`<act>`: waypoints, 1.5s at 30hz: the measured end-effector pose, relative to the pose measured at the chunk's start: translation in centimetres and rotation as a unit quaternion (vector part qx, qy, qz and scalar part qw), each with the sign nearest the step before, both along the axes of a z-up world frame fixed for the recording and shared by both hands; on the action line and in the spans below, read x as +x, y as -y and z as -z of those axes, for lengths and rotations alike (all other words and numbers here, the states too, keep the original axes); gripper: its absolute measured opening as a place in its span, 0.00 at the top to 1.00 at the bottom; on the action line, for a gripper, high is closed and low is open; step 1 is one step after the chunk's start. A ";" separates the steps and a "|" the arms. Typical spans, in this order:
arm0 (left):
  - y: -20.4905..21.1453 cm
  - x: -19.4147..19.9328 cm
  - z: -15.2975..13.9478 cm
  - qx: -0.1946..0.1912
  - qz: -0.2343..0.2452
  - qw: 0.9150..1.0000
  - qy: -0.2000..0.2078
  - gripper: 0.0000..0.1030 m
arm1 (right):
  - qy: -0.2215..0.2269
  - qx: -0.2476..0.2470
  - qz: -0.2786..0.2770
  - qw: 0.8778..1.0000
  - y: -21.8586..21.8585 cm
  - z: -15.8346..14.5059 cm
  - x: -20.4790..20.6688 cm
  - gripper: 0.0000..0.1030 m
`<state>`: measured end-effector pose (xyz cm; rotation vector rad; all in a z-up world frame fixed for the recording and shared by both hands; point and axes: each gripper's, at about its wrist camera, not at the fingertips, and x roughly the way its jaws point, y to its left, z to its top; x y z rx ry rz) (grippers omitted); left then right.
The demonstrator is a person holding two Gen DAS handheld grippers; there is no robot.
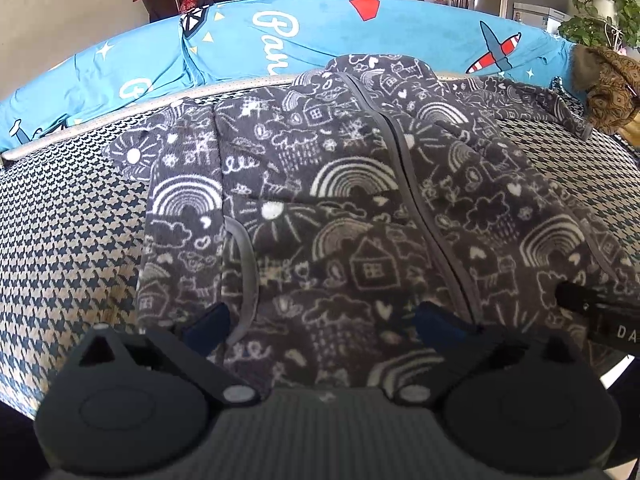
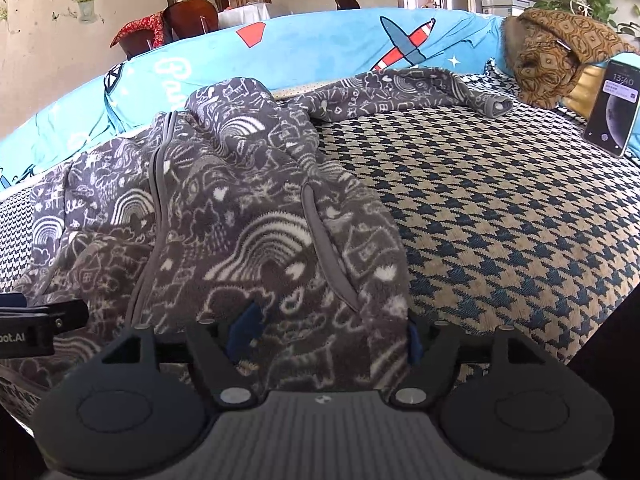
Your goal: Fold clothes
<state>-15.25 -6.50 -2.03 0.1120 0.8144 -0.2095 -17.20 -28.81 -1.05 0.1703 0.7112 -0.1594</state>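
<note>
A grey fleece jacket with white doodle print lies zipper-up on the houndstooth cover. My left gripper is open, and its blue pads straddle the jacket's near hem beside the left pocket. One sleeve lies along the jacket's left side. In the right wrist view the same jacket is bunched, with its other sleeve stretched away to the far right. My right gripper is open over the hem near the right pocket trim. Each gripper shows at the edge of the other's view.
A blue blanket with a plane print runs along the far edge. A brown patterned cloth and an upright phone stand at the far right. Bare houndstooth cover lies right of the jacket. Chairs and a plant stand behind.
</note>
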 end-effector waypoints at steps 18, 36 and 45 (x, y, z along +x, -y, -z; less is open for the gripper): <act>-1.1 -3.9 -2.0 -0.024 0.010 1.000 0.017 0.00 | -0.008 -0.008 -0.012 1.000 -0.4 0.3 0.5 0.13; 0.2 -8.0 -2.7 0.012 0.043 0.999 0.016 0.00 | -0.016 0.013 -0.006 1.000 0.0 0.3 0.6 0.04; 0.7 -8.4 -1.4 0.052 0.038 0.998 -0.001 0.00 | -0.018 0.024 -0.007 1.000 0.3 0.2 0.7 0.04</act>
